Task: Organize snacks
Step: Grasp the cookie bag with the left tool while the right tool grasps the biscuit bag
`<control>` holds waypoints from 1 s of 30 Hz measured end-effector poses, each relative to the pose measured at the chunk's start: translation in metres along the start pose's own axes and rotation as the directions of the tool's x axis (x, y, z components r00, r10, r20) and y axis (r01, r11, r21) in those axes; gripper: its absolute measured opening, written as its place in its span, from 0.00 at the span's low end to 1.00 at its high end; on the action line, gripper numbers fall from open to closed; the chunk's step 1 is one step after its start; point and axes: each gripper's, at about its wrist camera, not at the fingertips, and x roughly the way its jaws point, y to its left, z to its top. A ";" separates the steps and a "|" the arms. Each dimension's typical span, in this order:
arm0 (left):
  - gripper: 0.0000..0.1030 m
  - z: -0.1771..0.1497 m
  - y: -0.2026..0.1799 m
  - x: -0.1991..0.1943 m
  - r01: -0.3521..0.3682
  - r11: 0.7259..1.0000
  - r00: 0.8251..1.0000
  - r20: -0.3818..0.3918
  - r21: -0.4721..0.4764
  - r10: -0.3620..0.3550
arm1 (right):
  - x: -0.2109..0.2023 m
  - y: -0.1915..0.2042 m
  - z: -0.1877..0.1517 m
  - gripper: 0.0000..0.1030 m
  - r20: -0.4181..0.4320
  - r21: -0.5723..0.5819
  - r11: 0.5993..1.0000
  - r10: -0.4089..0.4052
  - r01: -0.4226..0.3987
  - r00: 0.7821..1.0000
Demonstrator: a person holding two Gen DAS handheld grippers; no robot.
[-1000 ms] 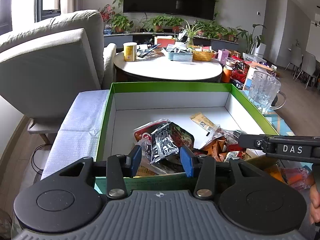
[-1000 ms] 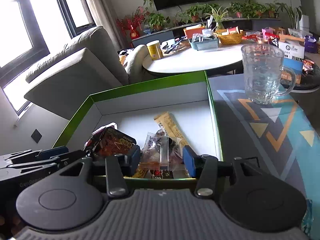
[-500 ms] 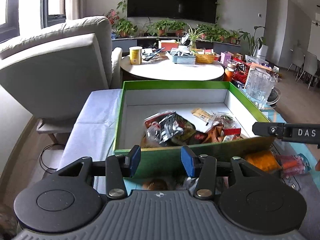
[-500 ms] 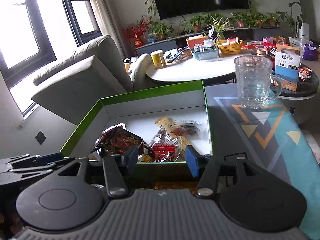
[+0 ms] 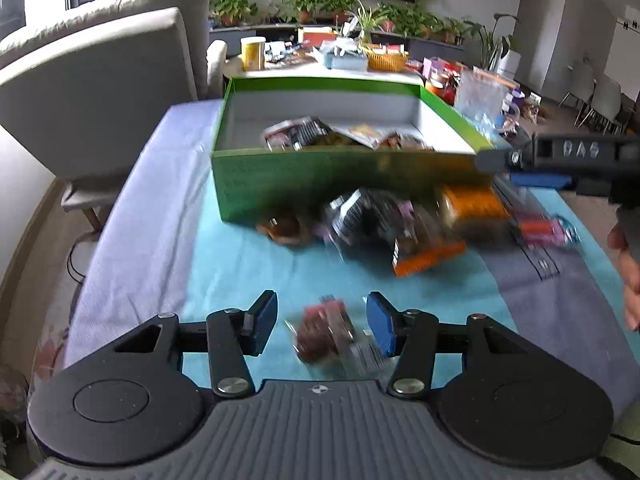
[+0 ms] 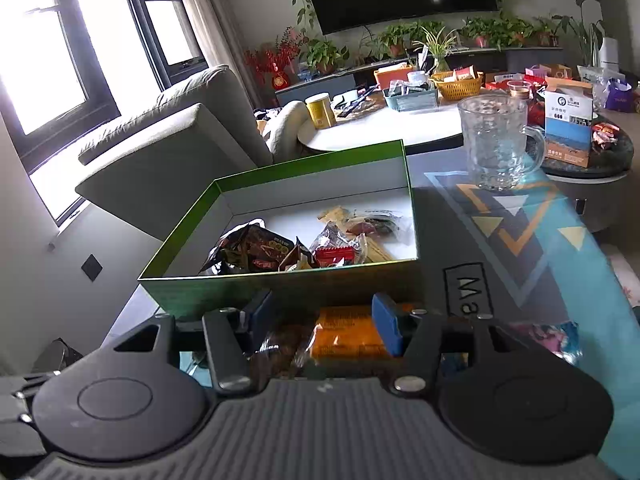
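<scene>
Two claws are spread and empty, the left claw (image 5: pixel 322 326) just above a light, crinkly reddish snack packet (image 5: pixel 326 334) lying between its pads on the worktop (image 5: pixel 240 272), best pinched across its soft middle, the right claw (image 6: pixel 322 320) over an orange packet (image 6: pixel 346 334).

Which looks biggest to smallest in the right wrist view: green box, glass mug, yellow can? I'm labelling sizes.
1. green box
2. glass mug
3. yellow can
The can stands farthest back, so its true size against the mug is unsure.
</scene>
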 end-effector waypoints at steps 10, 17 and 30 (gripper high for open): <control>0.50 -0.014 -0.007 0.014 -0.023 1.000 0.999 -0.040 0.017 0.024 | -0.009 0.008 -0.023 0.63 -0.025 -0.071 0.997 0.035 -0.037 0.999; 0.48 -0.019 -0.004 0.015 0.030 0.999 0.999 -0.019 0.023 -0.029 | 0.012 0.029 -0.043 0.63 -0.085 -0.188 0.982 0.017 -0.033 0.996; 0.48 -0.005 0.024 0.000 0.027 0.999 0.999 0.037 -0.034 -0.025 | 0.052 0.047 -0.042 0.63 -0.137 -0.228 0.973 0.003 -0.034 0.991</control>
